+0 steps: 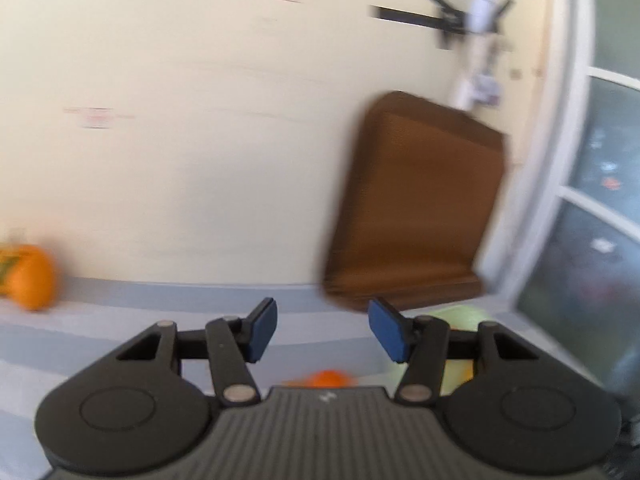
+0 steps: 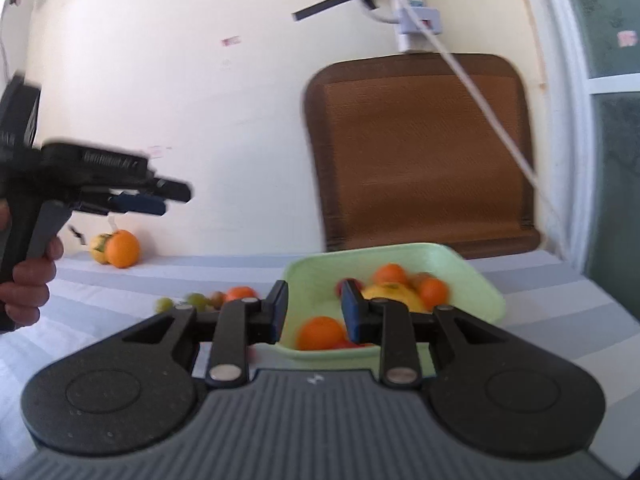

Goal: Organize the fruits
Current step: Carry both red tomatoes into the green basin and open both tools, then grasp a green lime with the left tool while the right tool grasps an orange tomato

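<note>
A light green bowl (image 2: 476, 280) stands on the striped cloth and holds several oranges and a yellow fruit (image 2: 394, 294). My right gripper (image 2: 314, 312) is open and empty, held above the bowl's near left rim. Loose green grapes (image 2: 198, 300) and a small orange (image 2: 240, 293) lie left of the bowl. An orange (image 2: 122, 248) with a yellow fruit beside it sits at the far left by the wall. My left gripper (image 1: 322, 330) is open and empty, raised above the cloth; it also shows in the right wrist view (image 2: 160, 196). The left wrist view is blurred; an orange (image 1: 30, 282) is at its left.
A brown woven mat (image 2: 424, 152) leans against the cream wall behind the bowl. A white cable (image 2: 480, 92) hangs from a power strip across it. A window frame (image 2: 576, 120) is at the right. The grey-striped cloth (image 2: 560, 320) covers the table.
</note>
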Demonstrator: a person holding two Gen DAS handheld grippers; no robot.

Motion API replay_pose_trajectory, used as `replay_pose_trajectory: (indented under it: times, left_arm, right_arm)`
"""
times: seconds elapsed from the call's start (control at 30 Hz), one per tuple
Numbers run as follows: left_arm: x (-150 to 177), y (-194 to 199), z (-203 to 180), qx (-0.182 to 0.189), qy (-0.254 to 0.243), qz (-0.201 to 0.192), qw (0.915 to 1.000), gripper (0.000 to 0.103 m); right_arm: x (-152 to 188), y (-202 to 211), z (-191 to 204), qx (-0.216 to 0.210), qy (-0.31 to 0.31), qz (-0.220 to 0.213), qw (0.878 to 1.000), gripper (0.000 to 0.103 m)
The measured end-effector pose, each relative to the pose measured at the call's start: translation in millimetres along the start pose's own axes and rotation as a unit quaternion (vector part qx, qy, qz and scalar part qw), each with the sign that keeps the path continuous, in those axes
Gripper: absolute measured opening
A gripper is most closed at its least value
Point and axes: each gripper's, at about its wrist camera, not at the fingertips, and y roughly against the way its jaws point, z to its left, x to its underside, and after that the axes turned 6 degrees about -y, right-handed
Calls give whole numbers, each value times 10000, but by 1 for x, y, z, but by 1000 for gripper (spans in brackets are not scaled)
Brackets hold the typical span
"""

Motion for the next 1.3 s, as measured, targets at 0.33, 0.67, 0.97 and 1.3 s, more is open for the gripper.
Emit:
replay_pose_trajectory:
  times: [0.33,0.67,0.97,1.3]
  left_arm:
    - [65,-24,17,-361,-757,683,9941,76]
    - [76,-54,20,-53,-825,1143,9900,28]
    - [95,-16,16,225,-539,961,9937,29]
    - [100,-20,-4,174,-973,981,9903,29]
  right_arm:
    - [2,-70,63,-510,791,946,9911,32]
    - [-24,-111,72,-633,561,1327,9875,32]
    - [4,-126,86,69,1138,1557,9812,32]
    - [12,-150,88,411,1820,1637,9687,39]
